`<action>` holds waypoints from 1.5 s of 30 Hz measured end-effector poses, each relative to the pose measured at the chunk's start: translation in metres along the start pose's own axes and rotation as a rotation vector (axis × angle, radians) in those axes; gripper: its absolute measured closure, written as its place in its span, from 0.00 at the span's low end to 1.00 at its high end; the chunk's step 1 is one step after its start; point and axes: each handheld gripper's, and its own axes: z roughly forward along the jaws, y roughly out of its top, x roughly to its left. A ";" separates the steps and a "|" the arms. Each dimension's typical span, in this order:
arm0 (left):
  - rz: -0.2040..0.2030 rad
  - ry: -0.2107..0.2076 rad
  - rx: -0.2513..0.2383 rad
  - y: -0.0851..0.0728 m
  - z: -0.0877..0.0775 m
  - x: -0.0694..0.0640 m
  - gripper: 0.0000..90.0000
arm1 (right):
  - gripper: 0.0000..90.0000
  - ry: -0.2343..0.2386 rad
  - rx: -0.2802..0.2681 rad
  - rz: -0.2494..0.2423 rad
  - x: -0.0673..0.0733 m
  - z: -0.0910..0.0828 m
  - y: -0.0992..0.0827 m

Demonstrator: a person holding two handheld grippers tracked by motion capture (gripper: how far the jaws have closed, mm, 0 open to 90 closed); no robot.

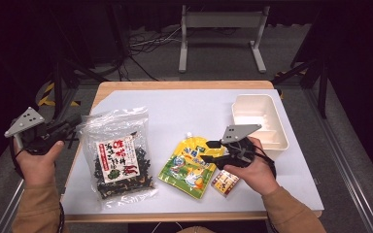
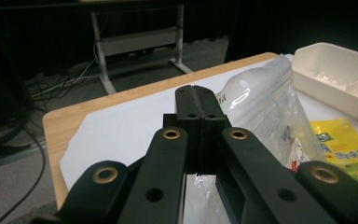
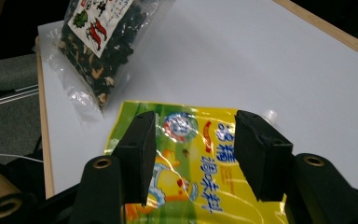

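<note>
Two shiny flat packs are laid on the white worktop (image 1: pixel 184 109): a clear crinkly seaweed bag (image 1: pixel 119 155) and a yellow pouch (image 1: pixel 190 166). The right gripper (image 3: pixel 193 154) is held over the pouch, jaws wide apart. The left gripper (image 2: pixel 196 105) is pressed together, empty.

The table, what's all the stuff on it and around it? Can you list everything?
Seaweed bag: one, clear with dark pieces and a white label, left part of the table.
Drink pouch: one, yellow and green with a white spout, middle front.
Small box: one, brown and yellow, right of the pouch, partly under the right hand.
Bin: one, white, far right of the table.
Table: one, wooden with a white sheet on it.
Metal stand: one, grey, on the floor behind the table.
Left gripper: black, shut, at the table's left edge.
Right gripper: black, open, over the pouch.
</note>
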 end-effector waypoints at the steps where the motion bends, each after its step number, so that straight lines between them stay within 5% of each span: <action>1: 0.003 -0.008 -0.008 0.001 -0.002 -0.002 1.00 | 0.55 0.005 0.000 -0.005 0.001 0.003 0.003; 6: 0.023 -0.028 -0.029 0.007 -0.008 -0.010 1.00 | 0.58 0.065 0.004 -0.026 0.006 0.022 0.025; 24: 0.093 -0.064 -0.067 0.019 -0.023 -0.031 1.00 | 0.47 0.130 0.030 -0.035 0.003 0.077 0.089; 45: 0.119 -0.099 -0.100 0.023 -0.029 -0.041 1.00 | 0.46 0.199 0.026 -0.001 0.002 0.114 0.116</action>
